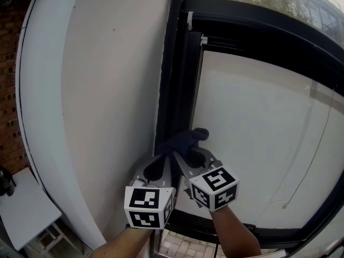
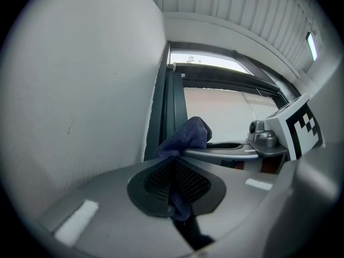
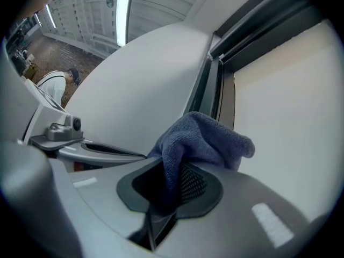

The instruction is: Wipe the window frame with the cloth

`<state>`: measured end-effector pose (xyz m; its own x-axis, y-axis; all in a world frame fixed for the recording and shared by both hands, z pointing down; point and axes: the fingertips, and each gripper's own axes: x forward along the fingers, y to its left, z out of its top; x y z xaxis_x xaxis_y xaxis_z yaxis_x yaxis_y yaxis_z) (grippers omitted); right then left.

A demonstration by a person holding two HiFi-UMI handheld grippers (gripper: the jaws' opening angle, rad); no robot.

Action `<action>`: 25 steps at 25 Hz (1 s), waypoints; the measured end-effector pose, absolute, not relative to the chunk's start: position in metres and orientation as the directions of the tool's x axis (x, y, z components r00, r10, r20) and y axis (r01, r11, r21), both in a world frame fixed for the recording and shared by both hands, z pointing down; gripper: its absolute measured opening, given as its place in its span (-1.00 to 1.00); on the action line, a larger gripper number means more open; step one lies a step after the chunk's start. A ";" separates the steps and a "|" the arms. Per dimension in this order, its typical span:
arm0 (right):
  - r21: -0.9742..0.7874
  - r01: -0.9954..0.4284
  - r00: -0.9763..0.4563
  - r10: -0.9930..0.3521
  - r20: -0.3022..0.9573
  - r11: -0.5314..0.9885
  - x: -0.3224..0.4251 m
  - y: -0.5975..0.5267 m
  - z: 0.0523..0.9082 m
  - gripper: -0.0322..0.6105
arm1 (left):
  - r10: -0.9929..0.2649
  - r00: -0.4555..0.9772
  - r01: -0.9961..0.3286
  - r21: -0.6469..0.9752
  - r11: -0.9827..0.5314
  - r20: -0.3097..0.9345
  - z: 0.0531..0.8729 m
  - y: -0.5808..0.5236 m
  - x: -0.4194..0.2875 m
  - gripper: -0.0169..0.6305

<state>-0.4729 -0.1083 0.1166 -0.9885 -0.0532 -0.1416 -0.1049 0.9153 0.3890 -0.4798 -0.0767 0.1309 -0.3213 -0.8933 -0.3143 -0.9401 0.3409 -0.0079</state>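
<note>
A dark blue cloth (image 1: pixel 183 141) is bunched against the lower part of the dark vertical window frame (image 1: pixel 175 85). Both grippers sit side by side below it. My left gripper (image 1: pixel 157 166) is shut on a fold of the cloth (image 2: pixel 190 135), which runs down between its pads (image 2: pixel 174 172). To its right, my right gripper (image 1: pixel 191 158) is shut on the same cloth (image 3: pixel 206 141), whose free end flops over the jaw tips toward the pane. The frame (image 2: pixel 167 109) rises straight ahead of the left jaws, and the frame (image 3: pixel 213 85) stands just beyond the right jaws.
A white wall (image 1: pixel 107 90) borders the frame on the left. A pale blind or pane (image 1: pixel 258 138) fills the window on the right, with a thin cord (image 1: pixel 317 144) hanging in front. A white table (image 1: pixel 27 211) and a brick wall (image 1: pixel 9 90) lie far left.
</note>
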 end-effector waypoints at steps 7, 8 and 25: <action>0.416 -0.139 -0.979 -0.061 -0.194 0.899 -0.472 -0.108 0.081 -0.72 | -0.883 -0.298 -0.945 -0.021 0.328 -0.362 0.099 -0.079 -0.478 -0.98; 0.416 -0.141 -0.978 -0.061 -0.200 0.898 -0.472 -0.108 0.077 -0.72 | -0.880 -0.296 -0.945 -0.020 0.327 -0.371 0.094 -0.079 -0.479 -0.98; 0.469 -0.191 -0.955 -0.053 -0.291 0.862 -0.470 -0.106 0.002 -0.72 | -0.824 -0.276 -0.941 -0.034 0.335 -0.494 0.006 -0.080 -0.477 -0.98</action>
<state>-0.4701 -0.1057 0.0018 -0.9554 -0.0533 -0.2906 -0.1909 0.8621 0.4695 -0.4770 -0.0798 0.0063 -0.2759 -0.8243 -0.4944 -0.9414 0.3355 -0.0341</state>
